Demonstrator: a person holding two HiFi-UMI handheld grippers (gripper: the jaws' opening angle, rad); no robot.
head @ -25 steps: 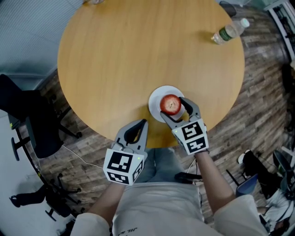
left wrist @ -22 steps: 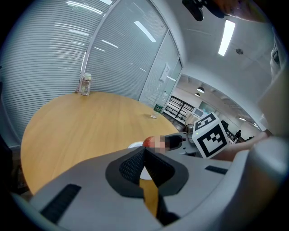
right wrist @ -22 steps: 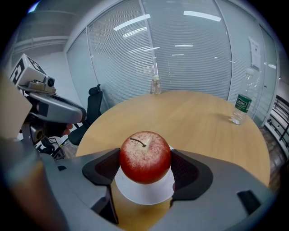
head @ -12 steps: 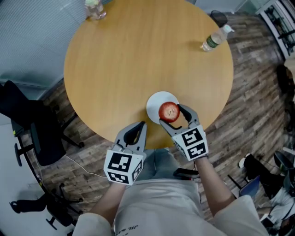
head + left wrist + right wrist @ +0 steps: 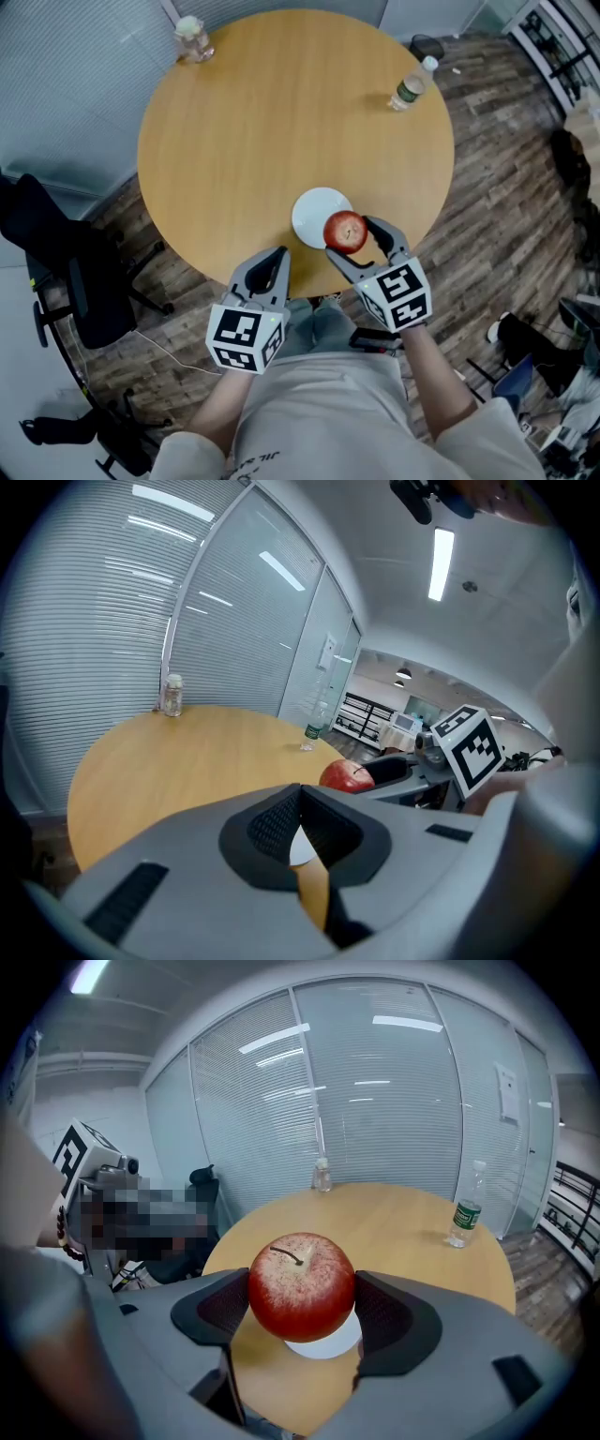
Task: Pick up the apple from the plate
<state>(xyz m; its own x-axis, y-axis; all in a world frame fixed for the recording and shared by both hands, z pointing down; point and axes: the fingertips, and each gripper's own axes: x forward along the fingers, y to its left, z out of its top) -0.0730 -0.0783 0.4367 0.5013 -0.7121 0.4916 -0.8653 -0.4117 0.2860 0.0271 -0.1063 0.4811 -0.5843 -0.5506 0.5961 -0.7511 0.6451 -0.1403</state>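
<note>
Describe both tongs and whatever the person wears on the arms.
The left tongs and right tongs match: grey moulded plastic, two curved jaws lined with black ribbed pads, and a white cube bearing black square markers at the back. No cables show. The person wears a pale short-sleeved shirt; the forearms are uncovered.

We look down on a round, pale-wood bench [image 5: 281, 122] standing on a floor [image 5: 511, 178] of mixed brown planks. A black office chair [image 5: 73, 279] sits near its left edge. Glass walls [image 5: 375, 1101] hung with slatted blinds close the room, and a strip light [image 5: 439, 562] glows on the ceiling.
</note>
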